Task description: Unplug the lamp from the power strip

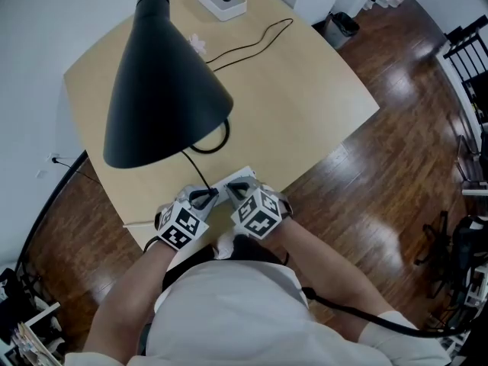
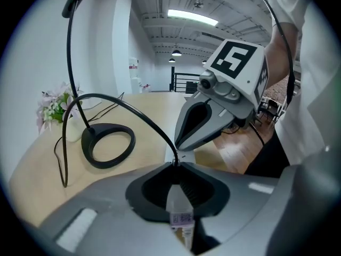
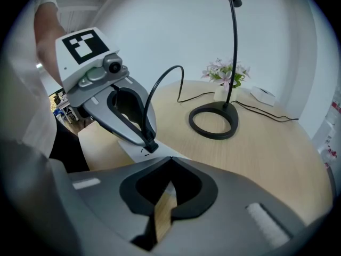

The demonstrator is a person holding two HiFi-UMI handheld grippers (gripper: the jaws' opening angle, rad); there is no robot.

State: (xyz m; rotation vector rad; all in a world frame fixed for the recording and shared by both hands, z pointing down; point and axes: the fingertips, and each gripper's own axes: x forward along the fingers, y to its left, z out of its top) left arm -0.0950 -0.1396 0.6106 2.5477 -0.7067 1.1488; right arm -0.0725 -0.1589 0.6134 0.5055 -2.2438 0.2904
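The black lamp's shade point(image 1: 164, 90) hangs over the beige table point(image 1: 305, 105), and its ring base point(image 2: 106, 145) point(image 3: 213, 121) stands farther back. Its black cord point(image 1: 200, 175) arcs down to a small black plug point(image 3: 151, 145) on the white power strip point(image 1: 245, 175) point(image 3: 136, 149) at the table's near edge. My left gripper point(image 1: 206, 197) point(image 2: 176, 167) is shut on that plug, with the cord leaving between its tips. My right gripper point(image 1: 240, 191) point(image 3: 169, 159) is shut with nothing between its jaws. Its tips rest on the strip just right of the plug.
A white box point(image 1: 222, 0) sits at the far table edge, with a thin black cable point(image 1: 252, 46) looping from it. A small vase of flowers point(image 2: 56, 108) point(image 3: 226, 79) stands behind the lamp base. Wood floor point(image 1: 381, 166) lies right of the table, with a bin point(image 1: 339, 27).
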